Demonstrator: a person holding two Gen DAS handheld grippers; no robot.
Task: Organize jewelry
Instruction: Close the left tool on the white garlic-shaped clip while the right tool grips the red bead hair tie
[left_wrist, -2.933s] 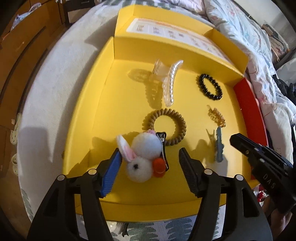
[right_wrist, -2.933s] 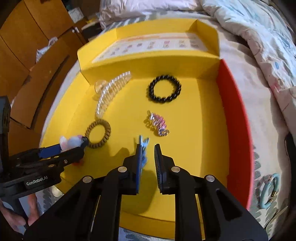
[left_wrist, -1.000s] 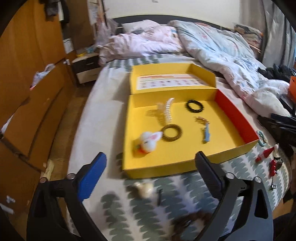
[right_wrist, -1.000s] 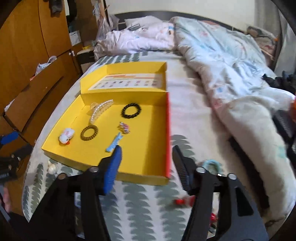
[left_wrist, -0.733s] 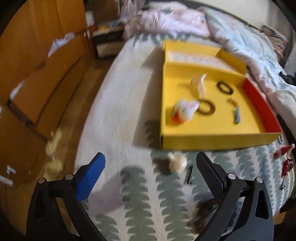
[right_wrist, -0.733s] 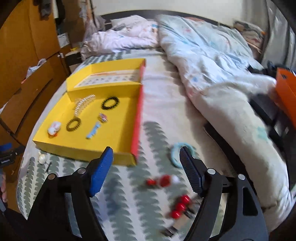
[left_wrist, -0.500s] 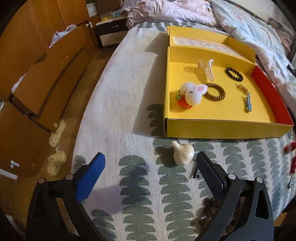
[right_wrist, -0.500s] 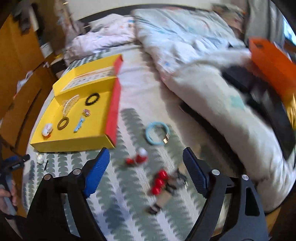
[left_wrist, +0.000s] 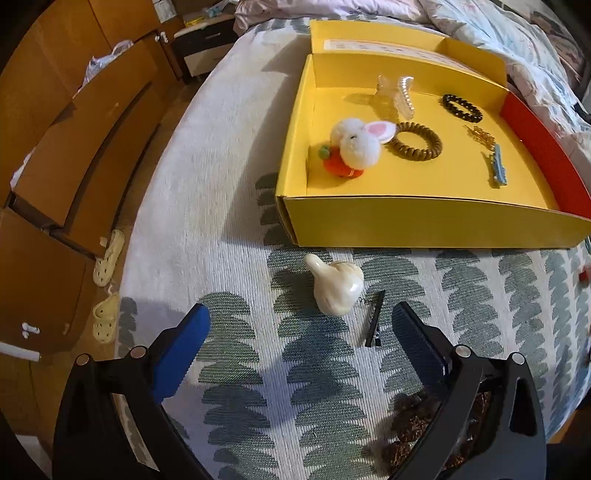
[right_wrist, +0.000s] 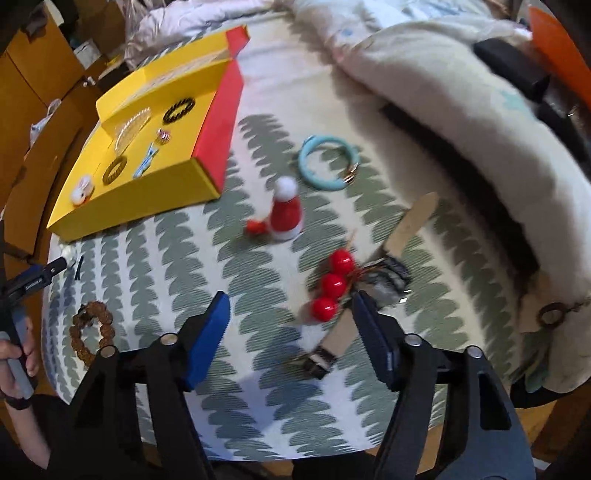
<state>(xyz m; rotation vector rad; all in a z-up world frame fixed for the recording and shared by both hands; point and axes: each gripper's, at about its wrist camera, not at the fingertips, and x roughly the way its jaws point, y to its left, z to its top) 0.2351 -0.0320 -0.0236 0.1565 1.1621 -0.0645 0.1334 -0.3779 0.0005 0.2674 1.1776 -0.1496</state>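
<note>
Leaf-print bed cover (right_wrist: 155, 266), yellow box (left_wrist: 424, 225) on it, cream clip (left_wrist: 338, 284), teal bangle (right_wrist: 327, 162), red-berry clip (right_wrist: 332, 284) etc

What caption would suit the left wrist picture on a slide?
Open left gripper hovers over a cream bird-shaped clip on the patterned bedspread, before the yellow tray of sorted accessories.

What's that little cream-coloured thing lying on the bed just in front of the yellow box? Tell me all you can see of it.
The glossy cream-white bird-shaped hair clip looks like smooth ceramic or resin, with a plump rounded body and a small curved neck or head pointing toward the yellow cardboard box. It lies on the leaf-patterned bedspread, just short of the box wall and not touching it. A black metal clip bar sticks out beside it. Nothing grips it; the left gripper is open.
</note>
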